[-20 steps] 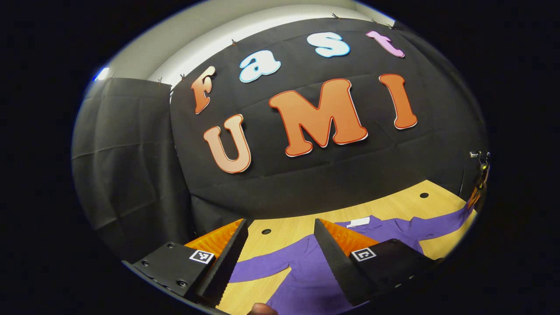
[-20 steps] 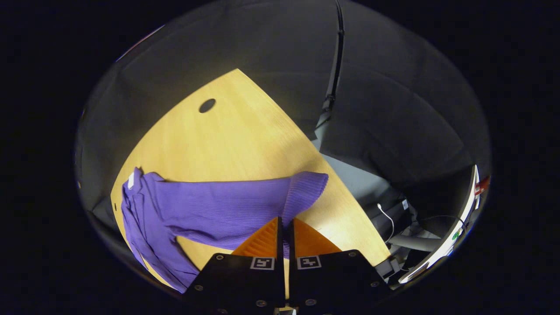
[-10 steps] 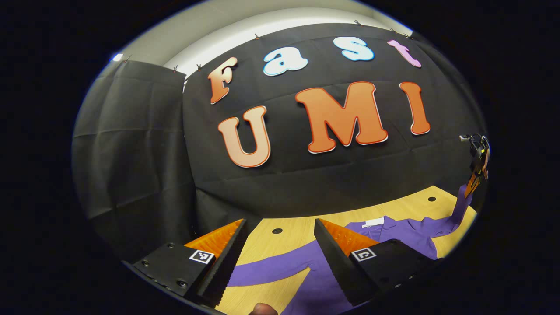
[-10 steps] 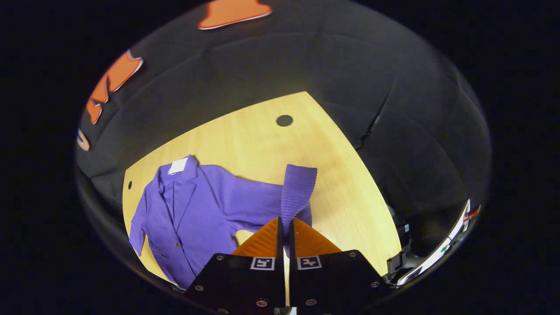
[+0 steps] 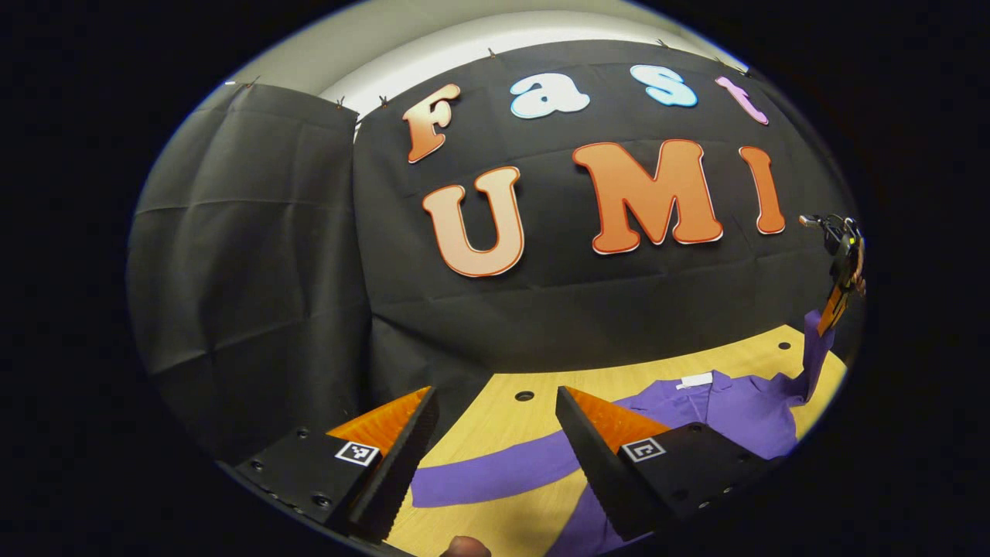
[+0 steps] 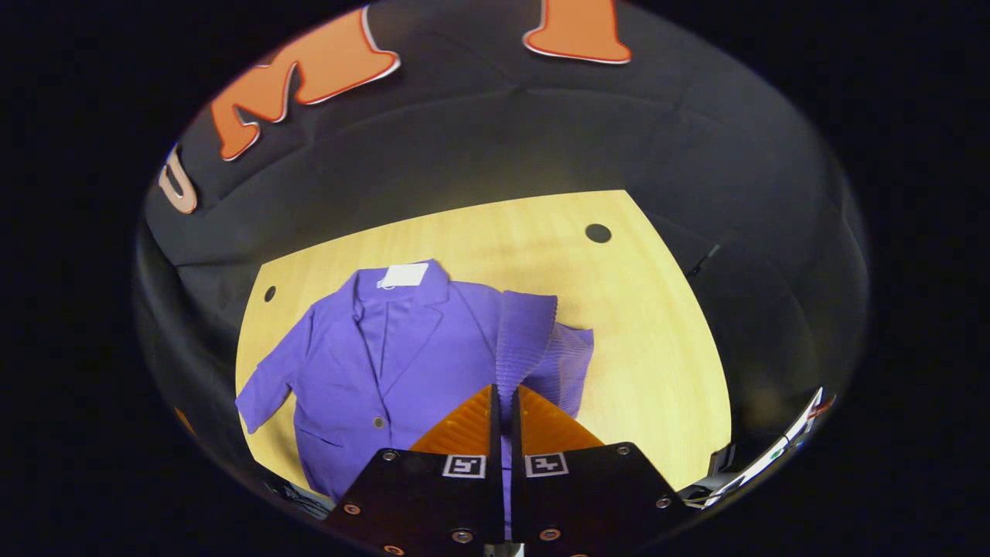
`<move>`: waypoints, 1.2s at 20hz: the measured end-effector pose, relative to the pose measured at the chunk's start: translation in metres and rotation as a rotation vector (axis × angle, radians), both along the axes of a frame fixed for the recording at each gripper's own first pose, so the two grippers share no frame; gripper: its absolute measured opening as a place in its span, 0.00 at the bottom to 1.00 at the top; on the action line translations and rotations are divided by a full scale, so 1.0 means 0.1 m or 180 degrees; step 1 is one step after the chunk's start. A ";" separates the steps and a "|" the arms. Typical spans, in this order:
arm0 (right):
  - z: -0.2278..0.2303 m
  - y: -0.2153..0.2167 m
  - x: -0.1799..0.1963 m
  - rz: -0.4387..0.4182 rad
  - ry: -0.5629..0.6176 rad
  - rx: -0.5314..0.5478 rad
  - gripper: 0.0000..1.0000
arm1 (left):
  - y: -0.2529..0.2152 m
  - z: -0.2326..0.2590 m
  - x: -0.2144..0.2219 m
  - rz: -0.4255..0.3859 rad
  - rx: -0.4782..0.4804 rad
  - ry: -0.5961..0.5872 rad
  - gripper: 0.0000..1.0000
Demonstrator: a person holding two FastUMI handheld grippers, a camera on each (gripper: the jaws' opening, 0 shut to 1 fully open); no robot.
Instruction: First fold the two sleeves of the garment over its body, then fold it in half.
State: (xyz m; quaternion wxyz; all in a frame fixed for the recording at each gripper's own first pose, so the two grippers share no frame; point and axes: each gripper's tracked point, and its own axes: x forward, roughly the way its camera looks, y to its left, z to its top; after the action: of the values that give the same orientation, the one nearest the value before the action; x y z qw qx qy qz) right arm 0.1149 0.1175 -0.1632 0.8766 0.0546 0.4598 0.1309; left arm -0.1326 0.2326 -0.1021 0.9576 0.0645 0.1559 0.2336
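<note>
Right gripper point(image 6: 503, 402) clamped on sleeve cuff point(image 6: 524, 333) – lifted above purple jacket point(image 6: 387, 356) on wooden table point(image 6: 650, 325). Left gripper point(image 5: 495, 441) jaws apart – other sleeve point(image 5: 495, 476) beneath.

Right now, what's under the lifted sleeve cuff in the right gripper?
The right gripper pinches the ribbed sleeve cuff above the purple jacket. Beneath hangs the rest of that sleeve, over the jacket's shoulder edge and the wooden table. What the sleeve covers is hidden.

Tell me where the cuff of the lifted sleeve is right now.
In the right gripper view, the ribbed cuff is pinched in the right gripper, lifted above the jacket beside its lapel.
</note>
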 end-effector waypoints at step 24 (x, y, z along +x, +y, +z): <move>0.32 2.13 -0.26 0.0434 -0.0265 0.0501 0.27 | 1.58 -1.32 -0.24 0.0459 -0.0912 0.0795 0.98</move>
State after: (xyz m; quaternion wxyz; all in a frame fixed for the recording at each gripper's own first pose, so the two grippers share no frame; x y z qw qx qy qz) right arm 0.0887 0.3309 -0.1309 0.8770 0.0863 0.4139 0.2281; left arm -0.1569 0.3902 -0.2344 0.9110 -0.0553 0.3092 0.2672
